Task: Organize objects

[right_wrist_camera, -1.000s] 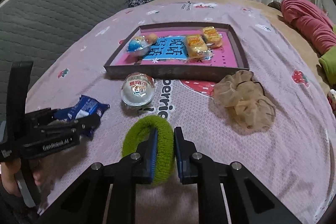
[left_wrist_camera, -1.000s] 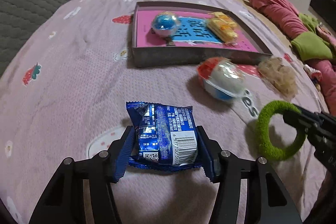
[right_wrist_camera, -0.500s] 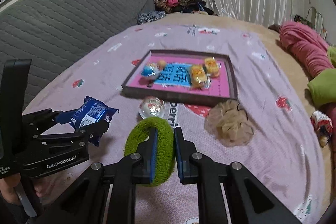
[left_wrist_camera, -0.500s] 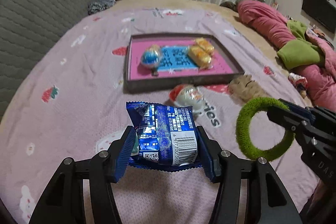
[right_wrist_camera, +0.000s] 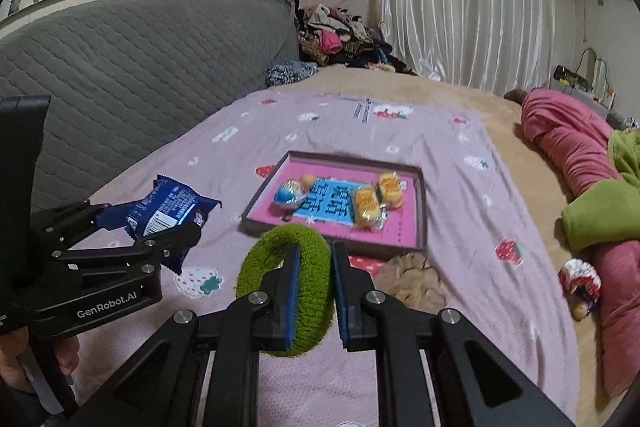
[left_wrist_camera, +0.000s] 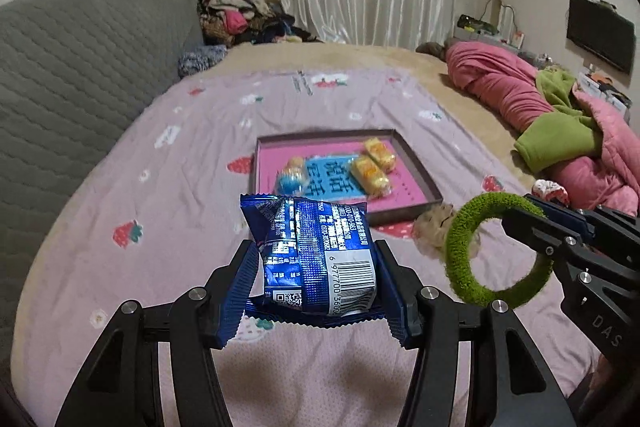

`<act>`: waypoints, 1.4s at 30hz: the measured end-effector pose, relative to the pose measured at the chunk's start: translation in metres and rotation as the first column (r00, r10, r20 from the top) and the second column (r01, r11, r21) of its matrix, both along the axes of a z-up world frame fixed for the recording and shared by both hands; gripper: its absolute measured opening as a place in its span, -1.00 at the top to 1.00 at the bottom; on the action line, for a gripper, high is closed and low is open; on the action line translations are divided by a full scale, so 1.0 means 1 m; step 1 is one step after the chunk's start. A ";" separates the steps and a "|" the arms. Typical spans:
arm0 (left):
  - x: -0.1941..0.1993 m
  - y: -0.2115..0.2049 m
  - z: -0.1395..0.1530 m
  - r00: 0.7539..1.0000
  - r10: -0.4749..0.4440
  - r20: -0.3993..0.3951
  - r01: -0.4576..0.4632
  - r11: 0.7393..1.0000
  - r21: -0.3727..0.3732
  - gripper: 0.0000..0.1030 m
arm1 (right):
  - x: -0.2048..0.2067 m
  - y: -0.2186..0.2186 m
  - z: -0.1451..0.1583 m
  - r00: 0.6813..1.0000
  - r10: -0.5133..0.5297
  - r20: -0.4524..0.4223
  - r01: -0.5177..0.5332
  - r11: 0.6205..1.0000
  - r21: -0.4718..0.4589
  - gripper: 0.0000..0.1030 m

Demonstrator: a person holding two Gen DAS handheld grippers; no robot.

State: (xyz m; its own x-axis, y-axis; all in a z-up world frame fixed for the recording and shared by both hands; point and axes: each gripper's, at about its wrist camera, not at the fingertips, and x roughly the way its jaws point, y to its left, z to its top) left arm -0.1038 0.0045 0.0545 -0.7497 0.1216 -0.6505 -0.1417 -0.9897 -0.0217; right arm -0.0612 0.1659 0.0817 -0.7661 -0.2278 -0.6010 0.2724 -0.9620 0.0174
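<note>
Left gripper [left_wrist_camera: 316,291] pinches the blue snack packet [left_wrist_camera: 316,259]; right gripper [right_wrist_camera: 312,291] pinches the green ring [right_wrist_camera: 292,283]. Carry both level toward the tray [left_wrist_camera: 420,167] at 12 o'clock, releasing inside its rim.

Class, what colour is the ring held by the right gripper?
Green. The ring in the right gripper shows best in the left wrist view.

Left tool [left_wrist_camera: 316,267] and right tool [right_wrist_camera: 314,287], both clamped, side by side aloft.

Open bedspread [left_wrist_camera: 192,227] runs clear up to the tray [left_wrist_camera: 420,167], whose near wall and the beige scrunchie [right_wrist_camera: 412,279] at its corner block a low approach
</note>
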 end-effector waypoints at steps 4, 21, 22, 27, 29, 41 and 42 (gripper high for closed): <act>0.000 0.003 0.015 1.000 0.000 -0.025 0.000 1.000 -0.006 -0.15 | -0.001 0.005 0.012 1.000 -0.007 -0.024 0.007 1.000 -0.003 0.69; -0.017 0.005 0.049 0.997 0.018 -0.078 -0.016 1.000 0.019 -0.15 | -0.019 0.015 0.050 0.995 -0.027 -0.099 0.027 1.000 0.006 0.69; -0.020 0.006 0.050 0.997 0.018 -0.078 -0.017 1.000 0.020 -0.15 | -0.020 0.015 0.051 0.994 -0.030 -0.103 0.030 1.000 0.004 0.69; -0.033 0.011 0.054 0.996 0.024 -0.082 -0.023 1.000 0.014 -0.15 | -0.031 0.020 0.056 0.993 -0.040 -0.108 0.039 0.999 -0.011 0.69; -0.039 0.014 0.057 0.996 0.025 -0.084 -0.024 1.000 0.008 -0.15 | -0.036 0.021 0.057 0.993 -0.042 -0.108 0.041 0.999 -0.007 0.69; -0.072 0.015 0.072 0.993 0.048 -0.104 -0.048 0.999 0.000 -0.15 | -0.065 0.023 0.077 0.988 -0.044 -0.147 0.045 0.999 0.005 0.69; -0.075 0.014 0.072 0.994 0.046 -0.103 -0.045 0.999 0.007 -0.15 | -0.068 0.023 0.078 0.988 -0.046 -0.149 0.047 0.999 0.003 0.69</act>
State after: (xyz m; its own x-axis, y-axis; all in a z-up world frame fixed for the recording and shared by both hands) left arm -0.1787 0.0187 0.1267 -0.8175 0.0886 -0.5691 -0.0981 -0.9951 -0.0141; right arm -0.1292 0.1892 0.1597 -0.8569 -0.1866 -0.4805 0.2266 -0.9736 -0.0261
